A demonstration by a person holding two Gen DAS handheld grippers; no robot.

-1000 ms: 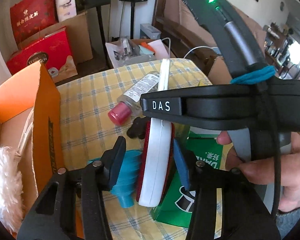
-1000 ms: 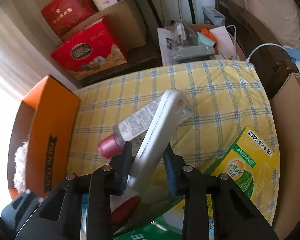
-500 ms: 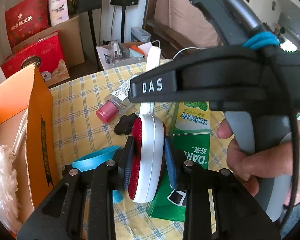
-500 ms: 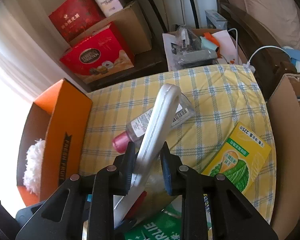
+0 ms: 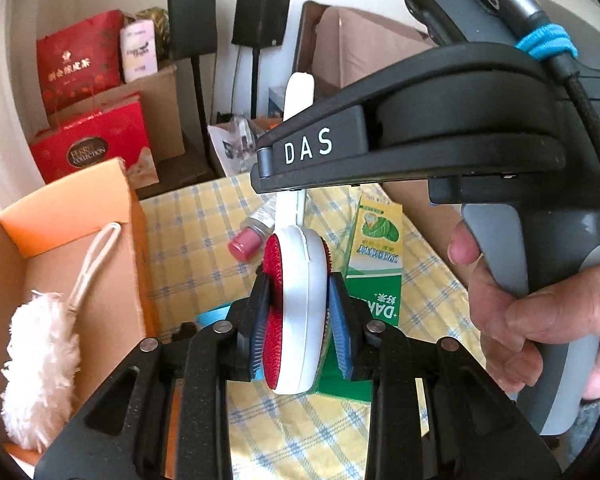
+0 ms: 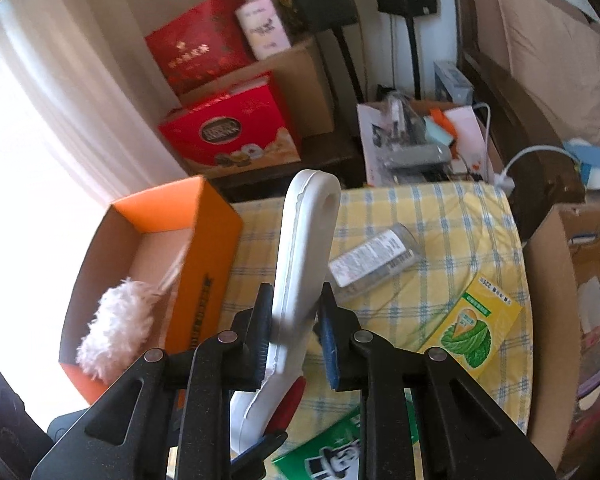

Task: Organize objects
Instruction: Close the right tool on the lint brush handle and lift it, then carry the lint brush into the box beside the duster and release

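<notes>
Here we hold the white brush (image 5: 300,304) with red bristles off the checked tablecloth (image 6: 452,216), our left gripper (image 5: 300,320) clamping its round head and our right gripper (image 6: 294,332) pinching its handle. Beneath lie a pink-capped bottle (image 5: 252,232) and a green tea carton (image 6: 476,328); the orange box (image 6: 204,232) stands left, holding a fluffy duster (image 6: 112,332).

At frame centre, the brush (image 5: 298,312) is white with red bristle faces, clamped between blue pads (image 5: 342,336) on the black left gripper (image 5: 300,334). The tablecloth (image 6: 440,216) behind it is yellow with a blue and white check. The open box (image 6: 204,264) at left is orange outside and tan inside, holding a fluffy white duster (image 6: 114,330). A clear bottle (image 5: 250,236) has a pink cap. At lower right, the carton (image 6: 470,330) is yellow and green.
</notes>
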